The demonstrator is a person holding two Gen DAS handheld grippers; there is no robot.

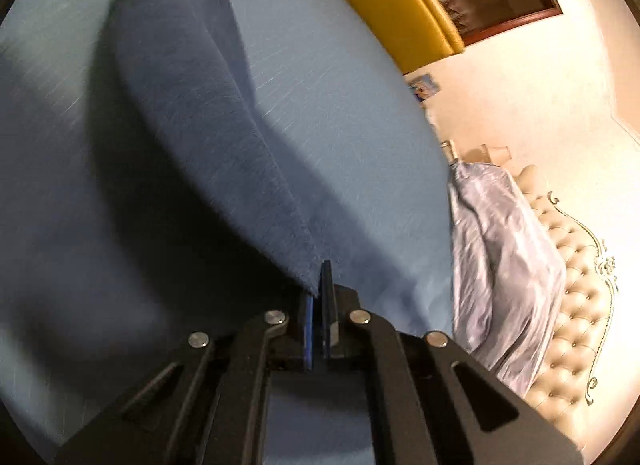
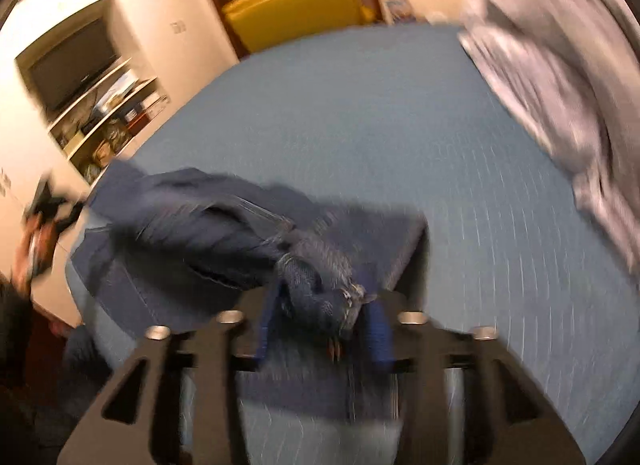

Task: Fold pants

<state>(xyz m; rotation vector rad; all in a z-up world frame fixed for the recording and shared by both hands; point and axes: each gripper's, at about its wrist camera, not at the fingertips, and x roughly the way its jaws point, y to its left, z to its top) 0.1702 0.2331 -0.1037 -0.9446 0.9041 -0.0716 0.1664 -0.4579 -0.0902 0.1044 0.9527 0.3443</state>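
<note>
The dark blue pants (image 1: 192, 113) hang stretched above the light blue bed sheet (image 1: 340, 113) in the left wrist view. My left gripper (image 1: 320, 297) is shut on one thin corner of the pants. In the right wrist view the pants (image 2: 208, 233) lie bunched and partly lifted over the sheet (image 2: 400, 137). My right gripper (image 2: 324, 305) is shut on a thick bunch of the pants with a seam and a rivet. The other gripper (image 2: 48, 205) shows blurred at the far left, holding the far end.
A crumpled lilac duvet (image 1: 504, 265) lies along the bed's side by a tufted cream headboard (image 1: 576, 305); it also shows in the right wrist view (image 2: 560, 77). A yellow chair (image 2: 296, 5) stands past the bed. A white cabinet with a TV (image 2: 76, 61) is at left.
</note>
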